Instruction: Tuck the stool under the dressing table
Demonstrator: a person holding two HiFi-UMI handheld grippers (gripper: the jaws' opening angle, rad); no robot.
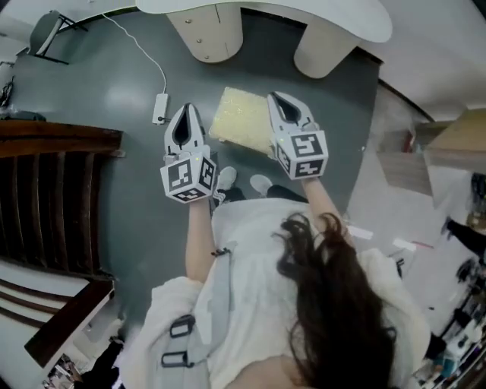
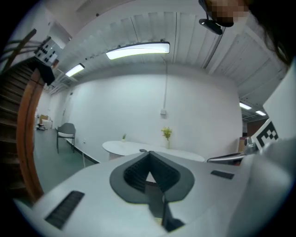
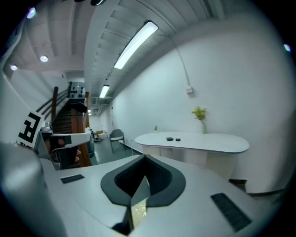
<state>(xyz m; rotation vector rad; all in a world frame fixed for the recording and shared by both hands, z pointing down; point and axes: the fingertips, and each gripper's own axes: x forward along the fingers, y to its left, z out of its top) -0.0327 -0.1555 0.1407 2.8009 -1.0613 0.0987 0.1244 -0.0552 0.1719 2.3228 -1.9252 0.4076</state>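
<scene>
The left gripper (image 1: 186,110) and right gripper (image 1: 278,99) both have their jaws pressed together, holding nothing. The stool (image 1: 239,121) stands on the floor (image 1: 114,91) between them, just short of the dressing table (image 1: 342,23). The right gripper possibly touches it.

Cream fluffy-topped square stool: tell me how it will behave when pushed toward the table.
The cream fluffy-topped square stool probably has a soft top that gives under pressure. On the glossy grey floor it likely slides fairly easily. Its legs are hidden from above, so a high push might tip it.
</scene>
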